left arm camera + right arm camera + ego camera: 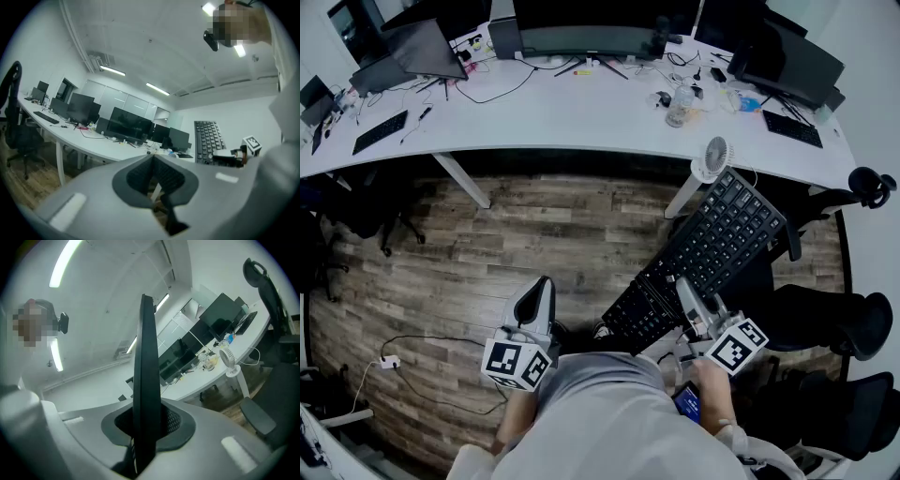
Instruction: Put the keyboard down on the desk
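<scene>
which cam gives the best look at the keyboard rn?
Head view: the keyboard shows its whole key face, near end in the right hand-held gripper. Right gripper view shows only its thin edge between the jaws; left gripper view, a small patch of keys at right.

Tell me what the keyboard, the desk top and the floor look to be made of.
The keyboard looks like matte black plastic, going by its moulded keycaps. The desk has a smooth white top with a slight sheen, probably laminate or painted board. The floor shows grey-brown planks with grain and seams; whether it is wood or wood-look vinyl, I cannot tell.
</scene>
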Motion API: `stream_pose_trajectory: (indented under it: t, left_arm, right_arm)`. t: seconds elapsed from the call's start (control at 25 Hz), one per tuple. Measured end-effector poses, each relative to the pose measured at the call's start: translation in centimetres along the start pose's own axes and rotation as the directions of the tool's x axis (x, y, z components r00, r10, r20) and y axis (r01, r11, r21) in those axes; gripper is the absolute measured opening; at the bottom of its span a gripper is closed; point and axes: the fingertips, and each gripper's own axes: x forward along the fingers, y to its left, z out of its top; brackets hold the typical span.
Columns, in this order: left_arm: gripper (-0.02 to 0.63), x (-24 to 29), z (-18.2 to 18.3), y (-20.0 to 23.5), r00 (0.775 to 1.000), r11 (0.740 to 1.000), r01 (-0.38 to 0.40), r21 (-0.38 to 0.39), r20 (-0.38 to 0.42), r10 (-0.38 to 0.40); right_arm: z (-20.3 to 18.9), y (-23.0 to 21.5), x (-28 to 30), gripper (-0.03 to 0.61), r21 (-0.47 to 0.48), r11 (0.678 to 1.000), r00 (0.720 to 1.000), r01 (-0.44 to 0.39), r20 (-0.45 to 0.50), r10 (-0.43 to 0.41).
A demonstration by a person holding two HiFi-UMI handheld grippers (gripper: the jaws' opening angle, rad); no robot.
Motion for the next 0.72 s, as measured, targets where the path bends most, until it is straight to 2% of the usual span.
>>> stream_pose_trajectory:
  t: [0.4, 0.72]
  left_arm:
    - [0.000, -0.9, -0.5, -1.8, 1.000, 1.000, 0.007, 0.008, -0.020, -0.007]
    - [0.000, -1.2, -1.1, -2.6, 0.999, 1.000, 0.005, 0.003, -0.050, -0.004]
  right_arm:
    - [-1.1, 0.5, -1.1, 0.067, -0.006, 1.000, 1.000, -0.004, -0.027, 0.004]
    - [-1.6, -0.1, -1.6, 0.069, 0.049, 0.999, 1.000, -0.001, -0.024, 0.002]
